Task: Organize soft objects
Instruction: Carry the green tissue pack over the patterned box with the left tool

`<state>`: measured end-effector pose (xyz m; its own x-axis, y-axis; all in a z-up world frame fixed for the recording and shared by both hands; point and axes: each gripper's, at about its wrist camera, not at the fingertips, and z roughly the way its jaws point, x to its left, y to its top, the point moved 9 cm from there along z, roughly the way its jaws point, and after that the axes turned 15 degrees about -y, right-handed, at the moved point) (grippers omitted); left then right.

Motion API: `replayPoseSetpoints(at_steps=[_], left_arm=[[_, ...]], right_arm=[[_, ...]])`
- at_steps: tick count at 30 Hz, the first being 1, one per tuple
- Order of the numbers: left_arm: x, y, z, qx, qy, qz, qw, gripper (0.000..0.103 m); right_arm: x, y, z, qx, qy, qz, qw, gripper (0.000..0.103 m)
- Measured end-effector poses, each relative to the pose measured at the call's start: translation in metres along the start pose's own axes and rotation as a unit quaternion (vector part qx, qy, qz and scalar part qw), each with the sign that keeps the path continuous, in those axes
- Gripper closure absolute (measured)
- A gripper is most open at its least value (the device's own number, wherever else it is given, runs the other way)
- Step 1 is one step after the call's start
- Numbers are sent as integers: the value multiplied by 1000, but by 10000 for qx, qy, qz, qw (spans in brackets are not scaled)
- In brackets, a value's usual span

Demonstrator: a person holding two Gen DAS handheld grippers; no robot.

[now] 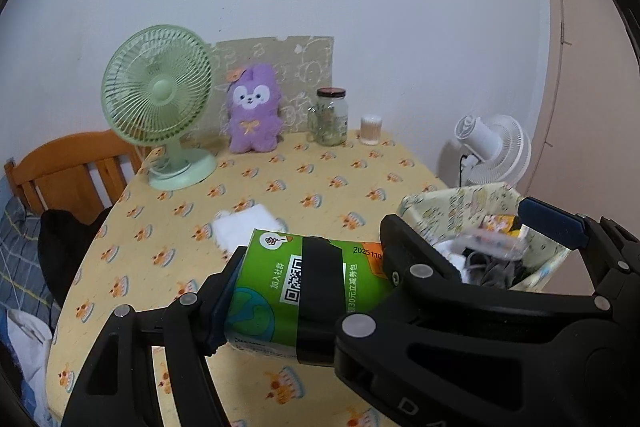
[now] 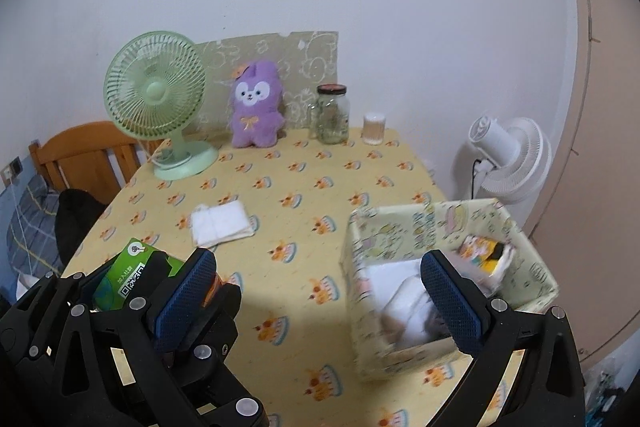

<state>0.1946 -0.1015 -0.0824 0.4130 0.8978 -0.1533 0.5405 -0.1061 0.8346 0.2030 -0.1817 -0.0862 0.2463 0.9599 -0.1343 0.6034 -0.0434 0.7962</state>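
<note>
Left gripper [image 1: 308, 291] is clamped on a green tissue pack [image 1: 280, 291], pads pressing its two short ends, pack lifted clear of the table [image 1: 320, 183]. Print on the pack's top face: a QR code, a date starting "2025110" at the right edge with the rest hidden, a line of Chinese text with "30" in it, an earth graphic near the left end and an orange patch at the right end. No brand name I can read. Pack's long axis runs across the left wrist view, from one finger to the other, top face tilted up toward the camera; a black strap or bar of the gripper crosses its middle. Landmark is the fabric storage box [image 2: 448, 227], pale yellow with cartoon print: the pack hangs just left of it and nearer the camera, apart from it. Right gripper [image 2: 320, 307] stands wide with nothing between the blue pads, its right finger over the box's open top, its left finger beside the left gripper. Inside the box: white folded cloth, something grey, and a small yellow-and-orange printed packet at the far right; its print is blurred, can't read it. A folded white towel [image 2: 222, 223] lies flat on the table left of the box, well apart. Far behind the box, along the wall: purple plush toy [image 2: 256, 111], green desk fan [image 2: 160, 99], glass jar [image 2: 332, 115], small cotton-swab tub [image 2: 374, 129]. White fan [image 2: 508, 159] stands off the table behind the box to the right.
</note>
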Motion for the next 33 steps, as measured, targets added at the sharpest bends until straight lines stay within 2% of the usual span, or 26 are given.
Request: replayPoseSetpoints(at_steps=[6,14,33], left_arm=[[-27,18,15,-70,-195,138,9997,29],[-56,30,48,46,-423,398,9983,29],[-122,24,114,387,-1051,600,9919,28]], right_arm=[[-31,16,7,-96,-171,100,9998,0],[-70,23,27,-70,-401,368,9985,0],[-149,9,78,295,-1017,636,9923,0]])
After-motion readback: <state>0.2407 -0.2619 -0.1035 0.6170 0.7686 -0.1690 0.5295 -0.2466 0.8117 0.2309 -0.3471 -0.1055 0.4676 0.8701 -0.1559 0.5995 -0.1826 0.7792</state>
